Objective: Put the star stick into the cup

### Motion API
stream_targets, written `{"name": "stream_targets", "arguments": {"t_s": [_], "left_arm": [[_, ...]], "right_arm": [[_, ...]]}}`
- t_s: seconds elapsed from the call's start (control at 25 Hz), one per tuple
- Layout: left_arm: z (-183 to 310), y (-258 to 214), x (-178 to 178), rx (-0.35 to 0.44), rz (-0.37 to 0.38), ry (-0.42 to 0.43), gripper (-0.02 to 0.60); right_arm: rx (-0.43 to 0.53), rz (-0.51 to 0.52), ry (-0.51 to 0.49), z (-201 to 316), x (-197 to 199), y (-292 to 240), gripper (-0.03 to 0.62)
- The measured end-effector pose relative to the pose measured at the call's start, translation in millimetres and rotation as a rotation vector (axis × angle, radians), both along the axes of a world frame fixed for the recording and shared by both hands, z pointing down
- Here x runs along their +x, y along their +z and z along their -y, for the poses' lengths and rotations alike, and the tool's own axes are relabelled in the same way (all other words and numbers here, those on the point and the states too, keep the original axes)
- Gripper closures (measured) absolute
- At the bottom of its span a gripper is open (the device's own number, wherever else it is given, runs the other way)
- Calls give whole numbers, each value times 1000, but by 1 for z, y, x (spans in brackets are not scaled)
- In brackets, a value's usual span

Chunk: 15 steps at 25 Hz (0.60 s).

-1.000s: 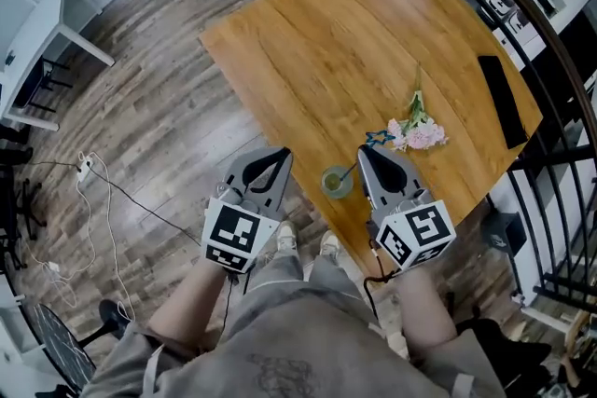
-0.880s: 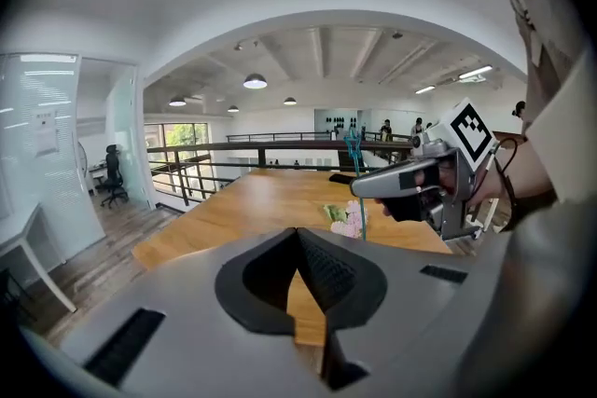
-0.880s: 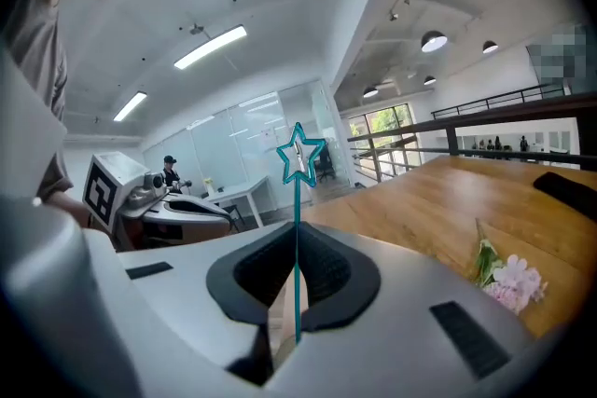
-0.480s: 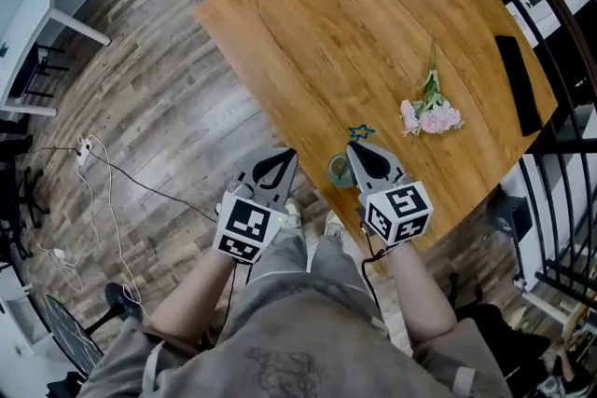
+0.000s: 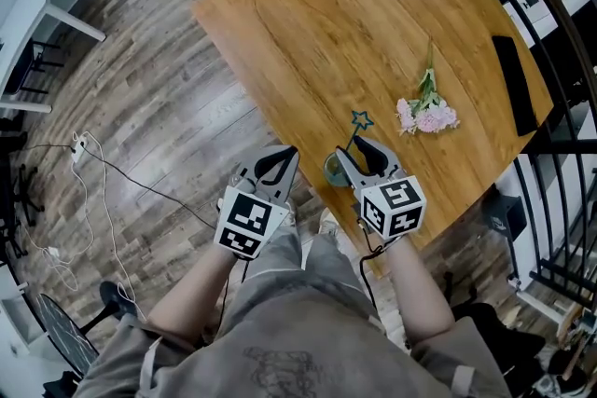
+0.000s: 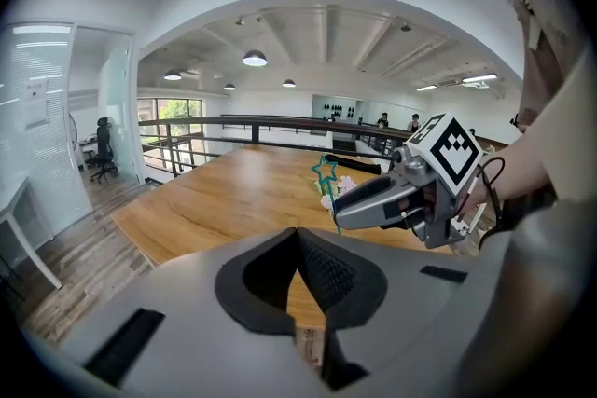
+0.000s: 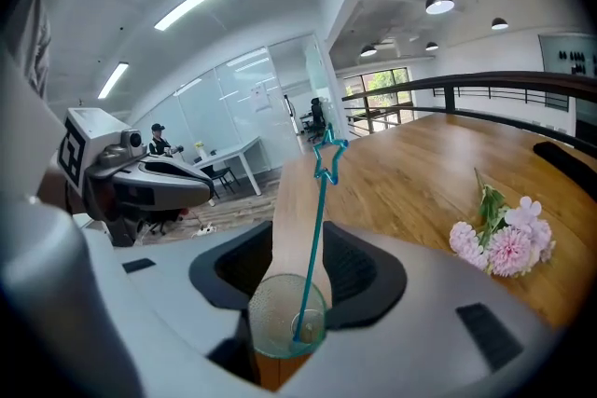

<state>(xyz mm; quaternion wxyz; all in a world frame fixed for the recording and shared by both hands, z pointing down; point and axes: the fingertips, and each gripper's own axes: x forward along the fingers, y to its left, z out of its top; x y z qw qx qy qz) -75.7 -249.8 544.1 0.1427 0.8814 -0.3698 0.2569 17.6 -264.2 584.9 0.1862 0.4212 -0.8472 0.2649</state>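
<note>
Left gripper fingers together (nothing held) — beyond, star stick stands above wooden table.

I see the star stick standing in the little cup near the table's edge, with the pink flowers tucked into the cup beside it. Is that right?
Not quite. The pink flowers are not in the cup. They lie flat on the table, apart from the cup, as the head view shows. The star stick does stand in the little cup near the table's edge.

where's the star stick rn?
Star stick stands in the cup at the table's near edge, head view centre, left of the pink flowers.
</note>
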Motion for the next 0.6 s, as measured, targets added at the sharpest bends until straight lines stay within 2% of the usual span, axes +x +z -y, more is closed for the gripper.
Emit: {"name": "stream_targets", "arguments": {"t_s": [0.28,0.48,0.6], "left_arm": [[7,-17,-2,41,1,-10,565],[12,-46,2,112,-10,-20,565],[15,-69,0,160,-14,-27,565]], "right_arm": [[21,-45,-6,0,12,-26,398],[93,-17,12,-6,27,-66,398],[155,6,12,-9,30,-100,421]]}}
